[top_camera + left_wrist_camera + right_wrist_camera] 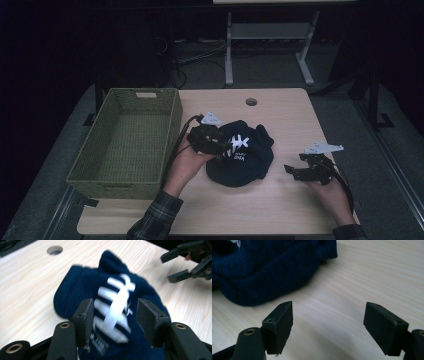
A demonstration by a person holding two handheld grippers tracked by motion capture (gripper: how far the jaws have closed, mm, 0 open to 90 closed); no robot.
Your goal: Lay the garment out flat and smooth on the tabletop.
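A navy knit hat (pixel 245 155) with white print lies crumpled at the middle of the light wooden table (pixel 280 200). My left gripper (pixel 218 143) is over the hat's left side. In the left gripper view its jaws (pixel 113 315) stand apart, straddling the hat (pixel 112 285) at its white print, and I see no pad pinching the cloth. My right gripper (pixel 292 172) is open to the right of the hat, a short gap away. In the right gripper view its jaws (pixel 328 322) frame bare table, with the hat's edge (pixel 262 270) ahead at upper left.
A green woven basket (pixel 172 125) stands at the table's left, close beside my left hand. A round cable hole (pixel 251 102) sits near the far edge. The right gripper (pixel 167 268) appears at the top right of the left gripper view.
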